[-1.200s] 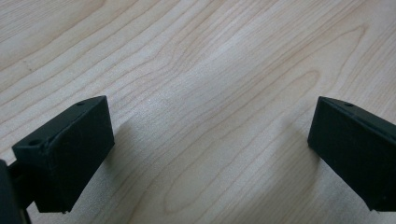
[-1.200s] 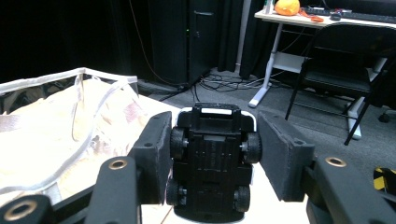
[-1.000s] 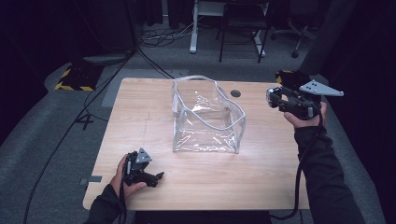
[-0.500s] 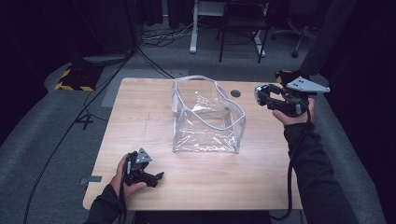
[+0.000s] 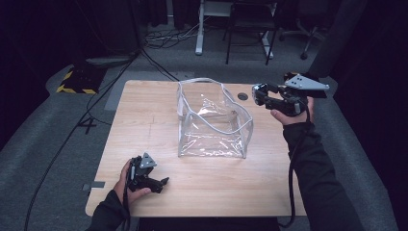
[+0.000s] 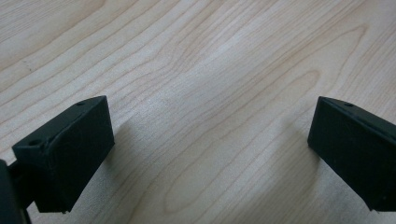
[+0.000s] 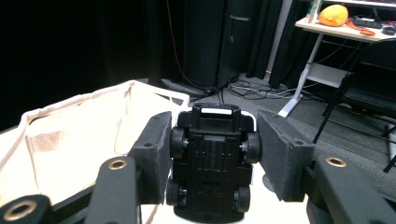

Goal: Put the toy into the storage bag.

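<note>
- I have the right gripper [image 5: 260, 95] clamped on a small black toy car [image 7: 214, 158]; in the right gripper view its underside faces the camera, all four wheels showing, with the pads pressing on its flanks from either side.
- I hold the car by its sides because that gives two flat faces for the pads, and the wheels cannot roll it out of the grip.
- From the high view the car [image 5: 258, 93] hangs above the table's far right part, just beside the right wall of the clear plastic bag [image 5: 211, 120] and not yet over its mouth.
- The bag stands upright in the middle of the table [image 5: 144, 115] with its rim spread open, which leaves a wide target for dropping the car in from above; I judge that to be the job in hand.
- In the right gripper view the bag's rim [image 7: 74, 105] lies to the left of the jaws and lower, so I would carry the car across that way before letting go.
- The left gripper [image 5: 159, 183] rests low at the near left of the table, well apart from the bag, its jaws wide and holding nothing; the left gripper view shows bare wood grain [image 6: 210, 93] between them.
- I keep it parked there so it stays clear of the right hand's path, though it could steady the bag if the thin walls sag.
- Whether the bag already holds anything I cannot tell for sure; the creased plastic glares too much.
</note>
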`<state>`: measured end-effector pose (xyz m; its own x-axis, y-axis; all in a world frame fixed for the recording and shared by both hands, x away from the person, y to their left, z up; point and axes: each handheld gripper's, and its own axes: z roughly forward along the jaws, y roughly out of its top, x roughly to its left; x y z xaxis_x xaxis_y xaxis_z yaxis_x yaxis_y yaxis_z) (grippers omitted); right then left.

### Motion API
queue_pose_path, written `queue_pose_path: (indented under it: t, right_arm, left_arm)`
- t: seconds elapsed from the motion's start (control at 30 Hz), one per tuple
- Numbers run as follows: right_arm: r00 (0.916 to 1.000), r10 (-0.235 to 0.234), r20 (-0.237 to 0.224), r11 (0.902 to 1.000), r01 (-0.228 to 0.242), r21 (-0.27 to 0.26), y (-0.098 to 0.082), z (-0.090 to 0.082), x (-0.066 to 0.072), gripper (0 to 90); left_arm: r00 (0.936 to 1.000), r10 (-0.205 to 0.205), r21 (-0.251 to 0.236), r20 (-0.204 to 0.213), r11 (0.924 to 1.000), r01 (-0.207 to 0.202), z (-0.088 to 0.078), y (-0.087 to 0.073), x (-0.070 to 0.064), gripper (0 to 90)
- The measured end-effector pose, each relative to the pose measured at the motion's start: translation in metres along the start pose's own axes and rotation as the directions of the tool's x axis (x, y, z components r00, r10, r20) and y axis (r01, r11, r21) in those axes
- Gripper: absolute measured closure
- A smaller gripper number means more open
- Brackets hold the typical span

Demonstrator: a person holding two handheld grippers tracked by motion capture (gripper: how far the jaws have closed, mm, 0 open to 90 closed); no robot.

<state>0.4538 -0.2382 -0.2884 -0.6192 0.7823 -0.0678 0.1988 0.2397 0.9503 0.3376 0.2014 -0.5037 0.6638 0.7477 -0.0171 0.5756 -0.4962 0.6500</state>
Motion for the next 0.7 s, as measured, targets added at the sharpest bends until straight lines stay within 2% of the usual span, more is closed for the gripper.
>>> queue_pose_path:
  t: [0.03, 0.17, 0.33, 0.47, 0.7]
  right_arm:
    - [0.9998, -0.019, 0.000, 0.9998, 0.019, 0.008, 0.000, 0.002, 0.001, 47.8]
    - [0.9996, -0.029, 0.000, 0.9995, 0.029, 0.010, 0.004, 0.007, 0.006, 47.9]
    - [0.9995, -0.019, -0.027, 0.9998, 0.019, 0.007, 0.007, 0.015, 0.015, 47.9]
    - [0.9982, -0.036, -0.048, 0.9992, 0.036, 0.017, 0.008, 0.022, 0.022, 47.8]
    - [0.9977, -0.040, -0.054, 0.9981, 0.042, 0.045, 0.009, 0.032, 0.033, 47.8]
  left_arm:
    - [1.0000, -0.001, -0.001, 0.000, 1.0000, 0.001, 0.000, 0.000, 0.000, 0.5]
    - [1.0000, 0.002, 0.000, -0.002, 1.0000, -0.002, 0.000, 0.000, 0.000, 0.6]
    - [1.0000, 0.002, 0.000, -0.002, 1.0000, -0.002, 0.000, 0.000, 0.000, 0.5]
    - [1.0000, 0.001, -0.001, -0.003, 1.0000, -0.001, 0.000, 0.000, 0.000, 0.6]
    - [1.0000, 0.002, 0.000, -0.002, 1.0000, -0.002, 0.000, 0.000, 0.000, 0.5]
